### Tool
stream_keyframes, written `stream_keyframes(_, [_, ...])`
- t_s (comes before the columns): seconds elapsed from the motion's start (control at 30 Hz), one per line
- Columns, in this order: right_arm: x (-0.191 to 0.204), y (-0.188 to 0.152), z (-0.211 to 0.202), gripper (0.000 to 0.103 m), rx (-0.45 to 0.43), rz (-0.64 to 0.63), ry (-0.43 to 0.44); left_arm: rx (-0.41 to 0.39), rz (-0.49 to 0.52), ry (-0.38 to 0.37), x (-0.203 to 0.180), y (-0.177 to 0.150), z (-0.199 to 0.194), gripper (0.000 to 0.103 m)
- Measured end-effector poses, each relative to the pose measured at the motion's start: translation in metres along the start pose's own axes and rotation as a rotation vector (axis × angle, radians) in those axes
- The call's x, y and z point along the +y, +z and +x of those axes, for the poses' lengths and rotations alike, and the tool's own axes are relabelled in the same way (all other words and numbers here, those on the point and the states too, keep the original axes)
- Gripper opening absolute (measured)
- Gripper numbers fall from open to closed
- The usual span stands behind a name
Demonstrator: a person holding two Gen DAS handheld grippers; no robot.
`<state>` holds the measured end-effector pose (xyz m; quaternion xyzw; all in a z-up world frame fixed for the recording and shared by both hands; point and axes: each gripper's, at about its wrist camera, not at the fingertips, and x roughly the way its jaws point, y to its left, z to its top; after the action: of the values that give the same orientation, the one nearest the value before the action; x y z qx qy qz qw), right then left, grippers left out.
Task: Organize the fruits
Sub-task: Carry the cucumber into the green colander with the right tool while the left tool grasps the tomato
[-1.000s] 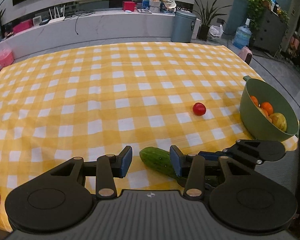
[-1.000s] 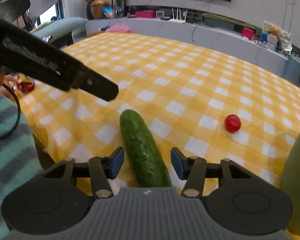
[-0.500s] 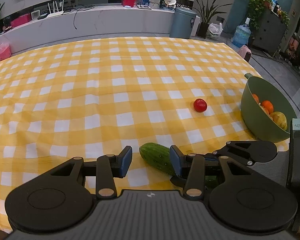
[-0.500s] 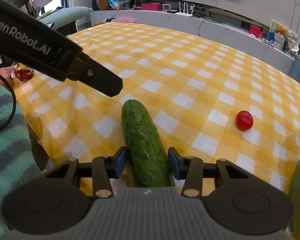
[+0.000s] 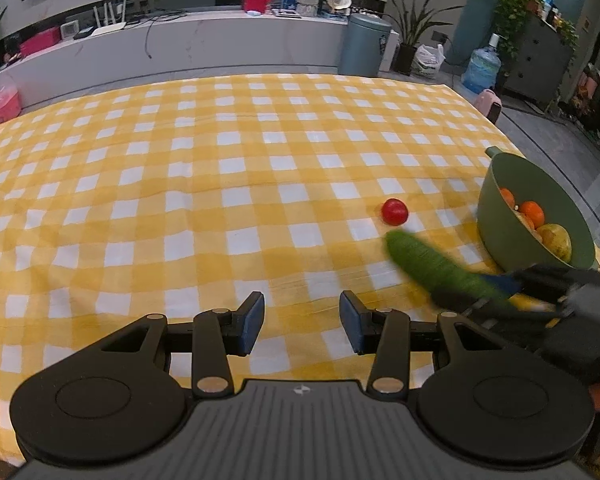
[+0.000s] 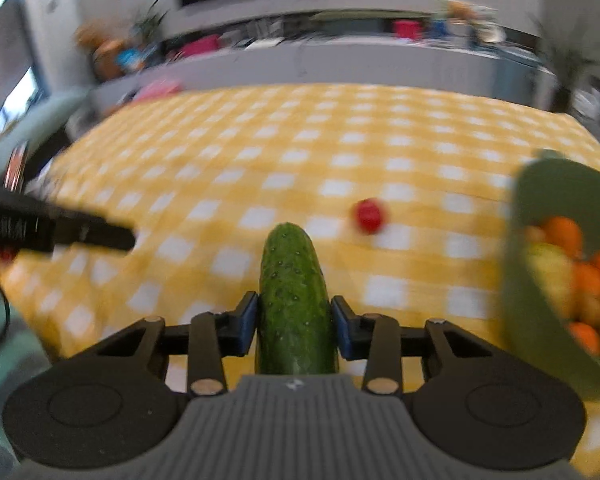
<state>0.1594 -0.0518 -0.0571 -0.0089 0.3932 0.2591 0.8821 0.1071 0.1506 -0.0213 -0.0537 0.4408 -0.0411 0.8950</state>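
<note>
Left wrist: left hand-held gripper (image 5: pixel 301 328) open, nothing between jaws, parked over the table's (image 5: pixel 140 208) near edge. Cucumber (image 5: pixel 436 266) gone from in front of it, now lifted off the checked cloth near the right edge, beside the tomato (image 5: pixel 395 211) and green bowl (image 5: pixel 500 236). Wide bare cloth to the left and far side.

Right wrist: right hand-held gripper (image 6: pixel 294 325) jaws just closed in, pads clamped on the bumpy cucumber (image 6: pixel 294 292). Round bowl (image 6: pixel 548 200) of oranges at right; background blurred.
</note>
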Motion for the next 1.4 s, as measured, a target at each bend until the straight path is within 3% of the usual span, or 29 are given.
stream_keyframes(0.3, [-0.037, 0.021, -0.064, 0.036, -0.152, 0.076, -0.058, -0.016, 0.082, -0.048, -0.030, 0.016, 0.009, 0.052])
stream_keyframes(0.6, [-0.101, 0.026, -0.097, 0.036, -0.191, 0.144, -0.180, -0.068, 0.184, -0.129, -0.067, 0.039, 0.038, 0.052])
stream_keyframes(0.77, [-0.131, 0.030, -0.102, 0.036, -0.194, 0.175, -0.234, -0.065, 0.252, -0.113, -0.086, 0.050, 0.070, 0.049])
stream_keyframes(1.07, [-0.167, 0.036, -0.080, 0.036, -0.118, 0.175, -0.230, 0.005, 0.208, -0.092, -0.090, 0.060, 0.118, 0.049])
stream_keyframes(1.4, [-0.186, 0.057, -0.049, 0.036, 0.041, -0.015, -0.176, 0.056, 0.197, -0.063, -0.092, 0.061, 0.143, 0.049])
